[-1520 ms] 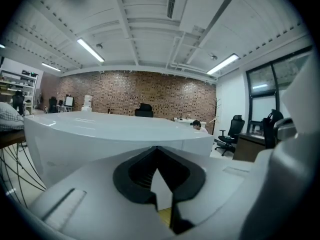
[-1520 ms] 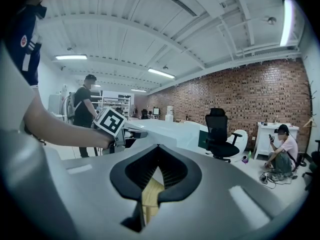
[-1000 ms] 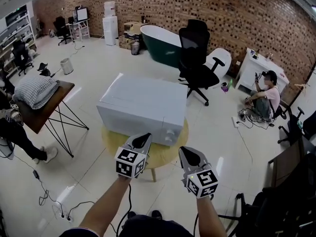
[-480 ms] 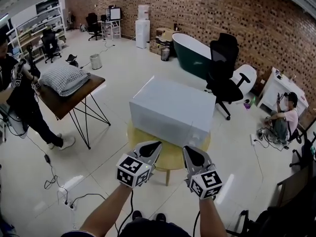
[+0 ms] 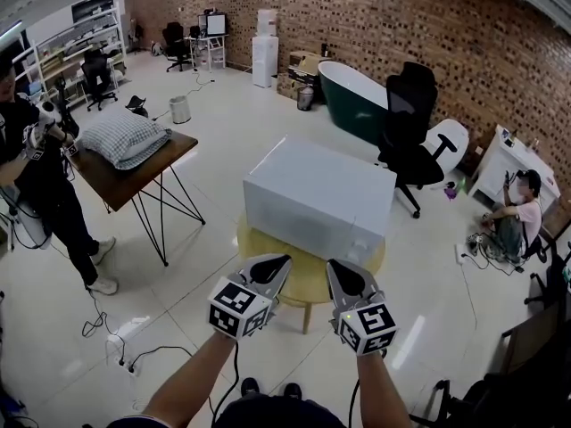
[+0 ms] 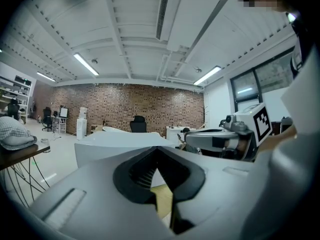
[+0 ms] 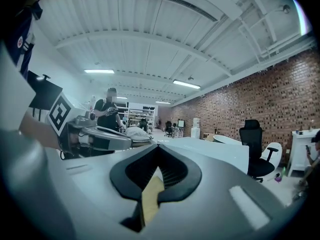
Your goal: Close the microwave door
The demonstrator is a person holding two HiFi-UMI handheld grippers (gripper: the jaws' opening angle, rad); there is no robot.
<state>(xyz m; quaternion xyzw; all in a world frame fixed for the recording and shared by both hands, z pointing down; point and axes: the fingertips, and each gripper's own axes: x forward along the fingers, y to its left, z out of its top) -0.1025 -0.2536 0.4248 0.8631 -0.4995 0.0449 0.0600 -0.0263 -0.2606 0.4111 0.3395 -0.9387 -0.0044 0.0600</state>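
head view looks steeply down on a white microwave that sits on a round yellow desk in the middle of a tiled floor. its door looks flush with the front, which faces the person. the left tongs and right tongs hang side by side just short of the desk's near edge, tips pointing at the microwave, apart from it and from each other. each is held in a bare hand, with its marker cube nearest the camera.

left gripper view shows the left tongs' jaws meeting at the tips with nothing between them; the microwave's top stands beyond, and the right tongs show at the right side. right gripper view shows the same for the right tongs: jaws together, nothing held, the microwave ahead and the left tongs off to the left.

around the room, a pillow lies on a dark desk to the left, beside a standing person. a black chair and a green tub stand behind the microwave by the brick wall. another person sits on the floor at the right.
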